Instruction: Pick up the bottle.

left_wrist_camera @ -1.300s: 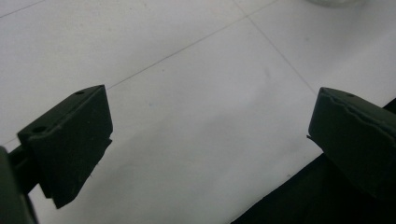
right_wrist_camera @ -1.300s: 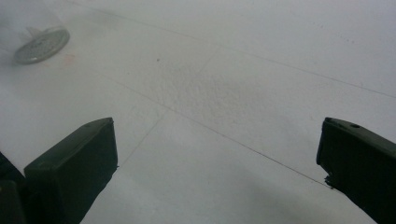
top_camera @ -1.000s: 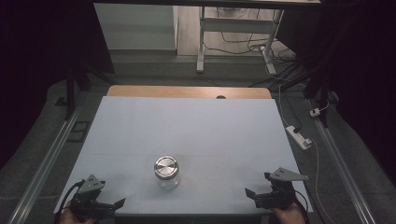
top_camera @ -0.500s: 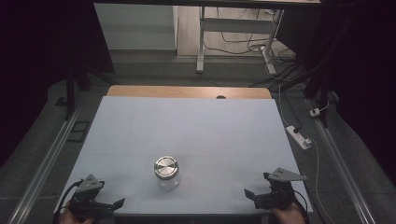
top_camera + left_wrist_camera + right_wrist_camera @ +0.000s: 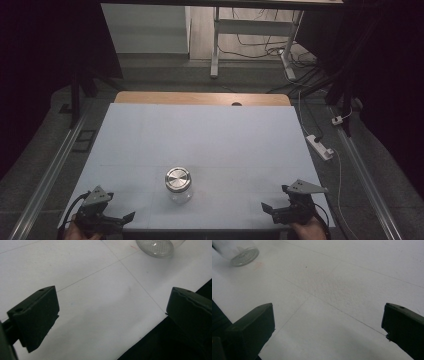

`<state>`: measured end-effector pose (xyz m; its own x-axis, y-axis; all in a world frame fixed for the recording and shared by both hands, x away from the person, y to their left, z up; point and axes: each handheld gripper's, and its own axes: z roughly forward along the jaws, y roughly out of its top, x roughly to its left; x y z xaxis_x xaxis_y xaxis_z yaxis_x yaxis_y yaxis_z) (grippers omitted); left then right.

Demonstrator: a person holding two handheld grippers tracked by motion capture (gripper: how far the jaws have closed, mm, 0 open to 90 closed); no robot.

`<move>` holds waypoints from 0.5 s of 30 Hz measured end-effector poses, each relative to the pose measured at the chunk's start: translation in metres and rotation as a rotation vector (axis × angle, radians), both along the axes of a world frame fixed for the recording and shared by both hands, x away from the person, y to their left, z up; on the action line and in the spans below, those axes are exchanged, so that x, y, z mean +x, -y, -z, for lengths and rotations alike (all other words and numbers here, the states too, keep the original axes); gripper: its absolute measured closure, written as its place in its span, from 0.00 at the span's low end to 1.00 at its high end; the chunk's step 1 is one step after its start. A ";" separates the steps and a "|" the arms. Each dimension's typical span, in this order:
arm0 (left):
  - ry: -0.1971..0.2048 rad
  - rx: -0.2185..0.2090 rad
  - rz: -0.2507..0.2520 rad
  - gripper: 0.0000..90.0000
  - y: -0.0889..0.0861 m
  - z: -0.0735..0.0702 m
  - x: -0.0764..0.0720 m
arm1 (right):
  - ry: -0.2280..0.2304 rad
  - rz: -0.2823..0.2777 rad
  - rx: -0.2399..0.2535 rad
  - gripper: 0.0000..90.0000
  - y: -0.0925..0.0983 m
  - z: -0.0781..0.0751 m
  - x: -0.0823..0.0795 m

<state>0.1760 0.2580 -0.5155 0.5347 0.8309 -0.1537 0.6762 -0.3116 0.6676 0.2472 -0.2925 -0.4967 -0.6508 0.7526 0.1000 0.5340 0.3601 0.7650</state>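
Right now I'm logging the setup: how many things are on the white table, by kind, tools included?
Glass jar with a metal lid: 1
Hand-held tools, left tool and right tool, both open and empty: 2
Total: 3

White worktop, wooden strip at far edge; power strip on floor right; desk legs, cables beyond.

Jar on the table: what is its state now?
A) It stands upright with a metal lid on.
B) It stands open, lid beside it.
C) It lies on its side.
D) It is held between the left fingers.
A: the jar stands upright near the front edge, its silver lid on top, apart from both grippers.
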 end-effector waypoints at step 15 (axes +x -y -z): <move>0.022 -0.033 0.071 0.00 0.010 -0.006 0.008 | -0.010 0.000 -0.007 0.00 -0.001 0.000 0.001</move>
<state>0.1841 0.2484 -0.5093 0.5955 0.7857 -0.1678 0.6383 -0.3359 0.6926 0.2480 -0.2919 -0.4971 -0.6496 0.7535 0.1011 0.5417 0.3655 0.7569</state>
